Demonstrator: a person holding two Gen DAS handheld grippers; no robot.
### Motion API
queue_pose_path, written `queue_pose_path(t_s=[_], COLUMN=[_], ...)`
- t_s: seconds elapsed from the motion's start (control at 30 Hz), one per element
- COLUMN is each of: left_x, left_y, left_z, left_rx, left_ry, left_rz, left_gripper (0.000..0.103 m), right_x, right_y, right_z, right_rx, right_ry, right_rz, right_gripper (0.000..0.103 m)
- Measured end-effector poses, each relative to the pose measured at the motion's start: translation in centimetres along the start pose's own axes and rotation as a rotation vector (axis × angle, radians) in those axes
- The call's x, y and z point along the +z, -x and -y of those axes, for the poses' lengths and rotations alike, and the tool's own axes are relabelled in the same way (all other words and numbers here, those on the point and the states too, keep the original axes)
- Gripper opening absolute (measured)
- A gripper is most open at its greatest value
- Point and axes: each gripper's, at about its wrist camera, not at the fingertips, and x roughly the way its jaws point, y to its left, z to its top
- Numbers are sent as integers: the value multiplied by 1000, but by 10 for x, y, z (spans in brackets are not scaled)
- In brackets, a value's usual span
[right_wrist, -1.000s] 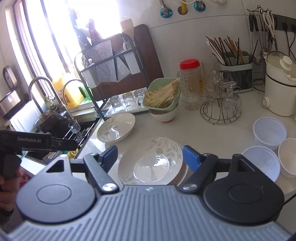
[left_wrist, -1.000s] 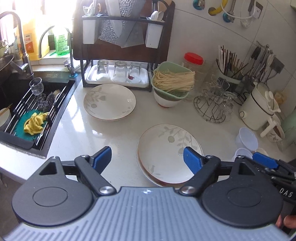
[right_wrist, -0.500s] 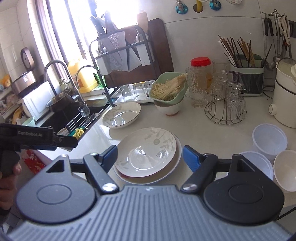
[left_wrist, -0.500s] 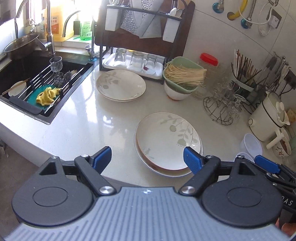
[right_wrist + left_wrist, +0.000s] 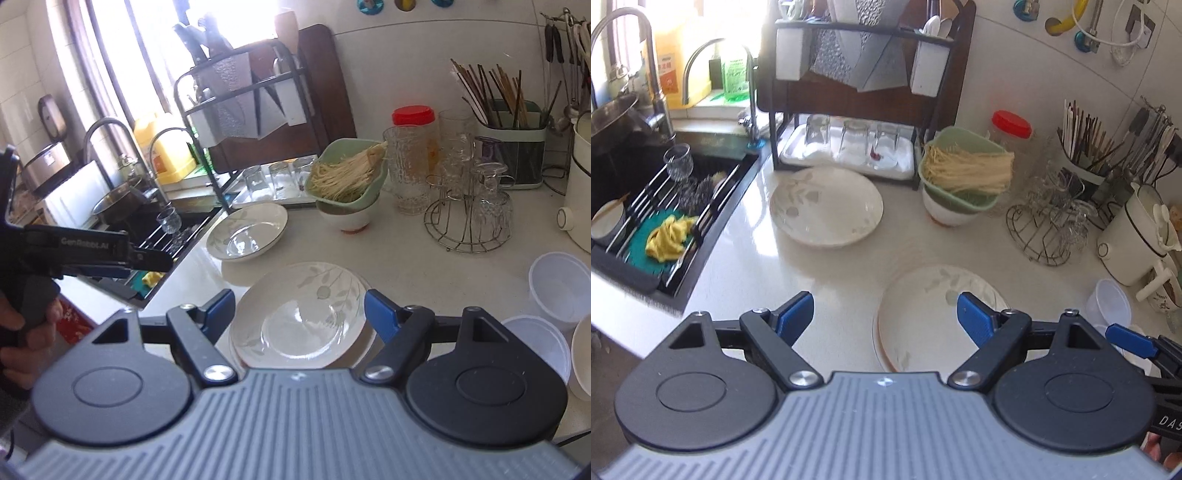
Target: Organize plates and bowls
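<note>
Both grippers hover above the white counter (image 5: 746,266) with their blue fingers spread wide, holding nothing. The left gripper (image 5: 885,314) sits over the near-left rim of the stacked leaf-patterned plates (image 5: 923,317); the right gripper (image 5: 299,310) frames that stack (image 5: 299,314) between its fingers. A second plate (image 5: 825,210) lies farther back, just before the dish rack (image 5: 849,110). Only the right view shows the three white plastic bowls (image 5: 557,284) clustered at the right; only the left view shows the yellow cloth (image 5: 666,240) in the sink (image 5: 713,236).
</note>
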Motion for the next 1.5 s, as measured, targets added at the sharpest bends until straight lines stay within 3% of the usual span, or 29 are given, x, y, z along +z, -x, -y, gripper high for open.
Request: queue_pose_path(t_s=[0.17,0.6,0.87,1.17,1.4,1.5], left_x=[30,77,93,82,88,95], left_y=[-21,-108,-163,-218,-251,-267], left_z=[-13,-73,-129,-170,-186,-190], left_rx=[-12,-58,-47,-45,-70,-83], left_ry=[-37,-50,-14,29,86,106], left_rz=[5,-87,-133,-175,-194,-218], left_gripper=[88,88,88,86,64,46], right_x=[11,46,54,44,52,56], right_y=[-26,-112,-176,-237,-288,-312], right_z=[-8,-33,-37,-51,-52,-45], right_rx=[-17,-86,-89,-34,-55,-51], right_ry=[-20,-57,-126,-131,-114,-157], right_rz=[-2,-37,-82,-153,-144,-149], right_gripper=[78,78,76,71,58,52])
